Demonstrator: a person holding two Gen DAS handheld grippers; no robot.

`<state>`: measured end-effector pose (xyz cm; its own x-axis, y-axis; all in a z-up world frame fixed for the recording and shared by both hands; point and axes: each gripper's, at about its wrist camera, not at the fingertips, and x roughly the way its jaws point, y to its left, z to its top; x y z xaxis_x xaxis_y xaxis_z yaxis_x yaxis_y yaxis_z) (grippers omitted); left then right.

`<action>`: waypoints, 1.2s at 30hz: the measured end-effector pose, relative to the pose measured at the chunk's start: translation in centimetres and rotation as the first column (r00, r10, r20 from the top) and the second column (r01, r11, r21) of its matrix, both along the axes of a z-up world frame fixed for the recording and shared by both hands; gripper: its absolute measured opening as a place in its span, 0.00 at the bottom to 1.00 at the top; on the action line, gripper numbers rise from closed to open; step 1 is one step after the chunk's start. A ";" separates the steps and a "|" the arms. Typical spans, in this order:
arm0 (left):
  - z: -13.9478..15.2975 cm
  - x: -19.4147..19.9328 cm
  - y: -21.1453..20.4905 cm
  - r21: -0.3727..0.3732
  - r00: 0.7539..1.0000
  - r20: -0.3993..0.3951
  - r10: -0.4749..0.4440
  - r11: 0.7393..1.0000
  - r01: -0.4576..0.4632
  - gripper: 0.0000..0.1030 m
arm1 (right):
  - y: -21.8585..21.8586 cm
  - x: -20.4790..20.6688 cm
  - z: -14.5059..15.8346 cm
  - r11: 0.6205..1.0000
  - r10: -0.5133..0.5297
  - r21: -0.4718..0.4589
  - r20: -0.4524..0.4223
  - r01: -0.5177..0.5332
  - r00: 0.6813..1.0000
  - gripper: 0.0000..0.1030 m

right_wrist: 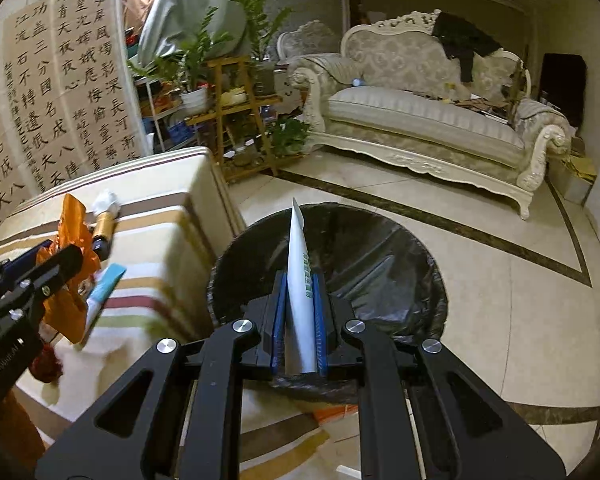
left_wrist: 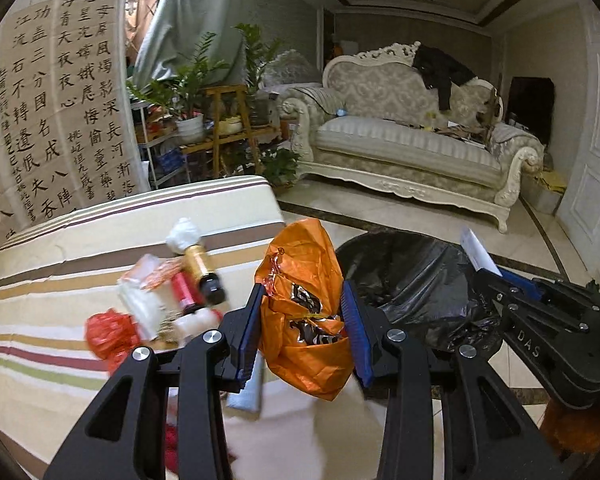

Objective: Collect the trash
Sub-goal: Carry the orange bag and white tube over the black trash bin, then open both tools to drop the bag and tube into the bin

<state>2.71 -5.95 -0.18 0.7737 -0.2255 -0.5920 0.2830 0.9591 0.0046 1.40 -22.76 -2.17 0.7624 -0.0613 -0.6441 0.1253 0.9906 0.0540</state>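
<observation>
Orange wrapper point(left_wrist: 300, 312) lower end hidden behind left hand-held gripper point(left_wrist: 304, 320).

— What do we have in hand?
— We see a crumpled orange wrapper point(left_wrist: 304, 312) pinched upright, and a flat white packet point(right_wrist: 300, 280) with green print standing on edge above the black-lined bin point(right_wrist: 400, 264).
— And what's left?
— We count a gold-and-black bottle point(left_wrist: 202, 270), a red bag point(left_wrist: 108, 332) and white scraps point(left_wrist: 140, 304) piled on the striped cloth point(left_wrist: 60, 248).
</observation>
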 end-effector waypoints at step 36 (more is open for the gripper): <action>-2.8 6.8 -7.4 0.061 0.996 -0.087 -0.033 0.997 0.039 0.42 | -5.6 6.2 -3.5 0.995 -0.077 0.050 -0.082 0.082 0.994 0.15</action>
